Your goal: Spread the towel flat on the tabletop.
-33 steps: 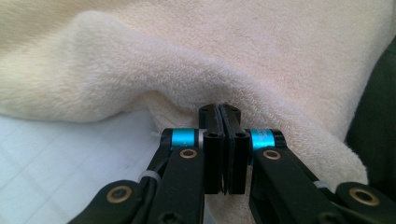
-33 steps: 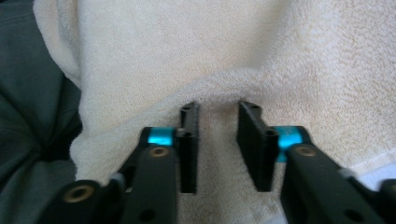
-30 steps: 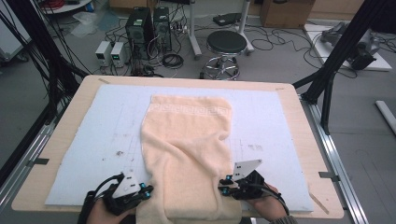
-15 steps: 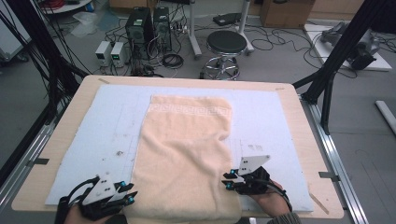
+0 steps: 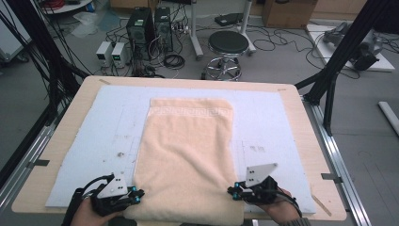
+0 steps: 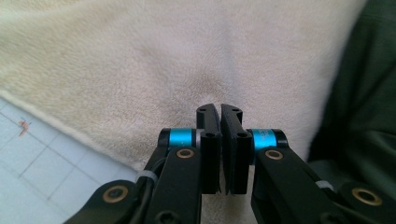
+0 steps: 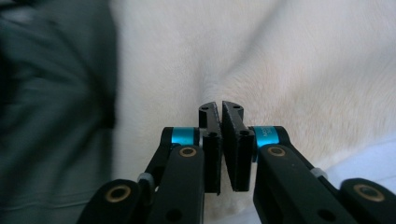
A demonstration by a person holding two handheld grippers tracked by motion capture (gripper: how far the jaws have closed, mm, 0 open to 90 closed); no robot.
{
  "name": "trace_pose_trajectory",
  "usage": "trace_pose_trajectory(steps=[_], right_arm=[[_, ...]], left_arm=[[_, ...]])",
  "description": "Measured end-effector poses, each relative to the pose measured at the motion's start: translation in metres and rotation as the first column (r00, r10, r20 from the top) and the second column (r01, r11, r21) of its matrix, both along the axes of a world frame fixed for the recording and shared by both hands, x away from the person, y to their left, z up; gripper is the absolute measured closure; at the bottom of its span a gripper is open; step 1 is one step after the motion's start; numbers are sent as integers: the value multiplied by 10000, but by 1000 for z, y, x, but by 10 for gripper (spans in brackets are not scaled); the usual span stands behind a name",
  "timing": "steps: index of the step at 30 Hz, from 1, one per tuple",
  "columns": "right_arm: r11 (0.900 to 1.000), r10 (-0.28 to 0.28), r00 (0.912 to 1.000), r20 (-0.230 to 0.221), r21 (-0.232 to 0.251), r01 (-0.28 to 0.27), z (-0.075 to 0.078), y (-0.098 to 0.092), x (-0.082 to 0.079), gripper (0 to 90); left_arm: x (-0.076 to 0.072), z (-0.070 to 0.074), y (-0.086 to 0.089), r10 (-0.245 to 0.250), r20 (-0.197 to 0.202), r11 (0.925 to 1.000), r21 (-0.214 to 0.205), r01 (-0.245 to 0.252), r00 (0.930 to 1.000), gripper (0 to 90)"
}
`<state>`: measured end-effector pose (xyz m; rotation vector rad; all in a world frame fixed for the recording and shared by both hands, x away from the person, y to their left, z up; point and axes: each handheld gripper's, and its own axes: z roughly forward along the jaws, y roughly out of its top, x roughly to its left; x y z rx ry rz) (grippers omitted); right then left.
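Note:
A cream towel [image 5: 188,155] lies spread lengthwise on the pale blue mat [image 5: 108,122], its patterned border at the far end. My left gripper [image 5: 139,195] is at the towel's near left corner and my right gripper [image 5: 231,192] at its near right corner. Both pairs of jaws have just been closing. In the left gripper view my left gripper [image 6: 219,109] is shut, and the towel [image 6: 140,70] puckers into its tips. In the right gripper view my right gripper [image 7: 219,106] is likewise shut on a pinch of the towel [image 7: 289,70].
The mat covers most of a wooden table [image 5: 301,122] with metal rails along both sides. On the floor beyond the far edge stand a round stool [image 5: 228,44], computer towers [image 5: 141,28] and loose cables. Dark clothing [image 6: 364,116] is close behind the towel's near edge.
The towel was rumpled and narrower at its near end; it now lies flat and wider. My left gripper swung out to the left, then came back in to the towel's corner.

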<state>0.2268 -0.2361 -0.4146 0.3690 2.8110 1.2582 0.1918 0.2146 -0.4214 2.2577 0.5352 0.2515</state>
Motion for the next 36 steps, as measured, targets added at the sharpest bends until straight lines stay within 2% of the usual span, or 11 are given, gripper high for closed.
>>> trace_pose_trajectory(steps=[2,4,9,12,17,19,21,24,28,31,36], right_arm=[[9997,161,9997,162,175,-164,6,-5,-8,804],[9993,-264,9988,411,270,253,11,-11,-8,762],[9940,-1081,9932,429,-132,1087,0,-8,18,655],[9916,-1214,9919,370,-411,1229,-12,1,36,620],[9908,-1120,9937,30,-757,1119,-21,10,47,624],[9915,-1168,9931,-74,-587,1161,-23,10,48,755],[9955,-796,9968,-121,-523,788,-23,10,48,855],[9987,-244,9991,-360,-464,227,-19,12,42,860],[9997,-54,9993,-377,249,63,-9,9,32,820],[9981,-449,9988,-215,419,458,-5,7,36,745],[9914,-1237,9922,-142,400,1242,-8,7,57,683]], left_arm=[[-6,3,7,-56,38,9998,-172,56,10000,857],[-4,3,10,-88,35,9999,-117,88,10000,826],[18,-3,7,77,26,9999,-68,-77,10000,639],[33,-8,0,96,-104,10000,-5,-96,9999,599],[40,-15,-2,-325,-167,9995,22,326,9993,713],[41,-15,0,-385,-236,9993,-33,384,9990,831],[39,-14,0,-457,-195,9990,9,457,9988,857],[30,-10,7,-752,-263,9972,35,753,9968,863],[18,-4,20,-914,-389,9955,-287,904,9951,859],[18,-1,20,-1057,-253,9936,-425,1046,9941,827],[35,2,20,-459,236,9970,-619,473,9987,710]])
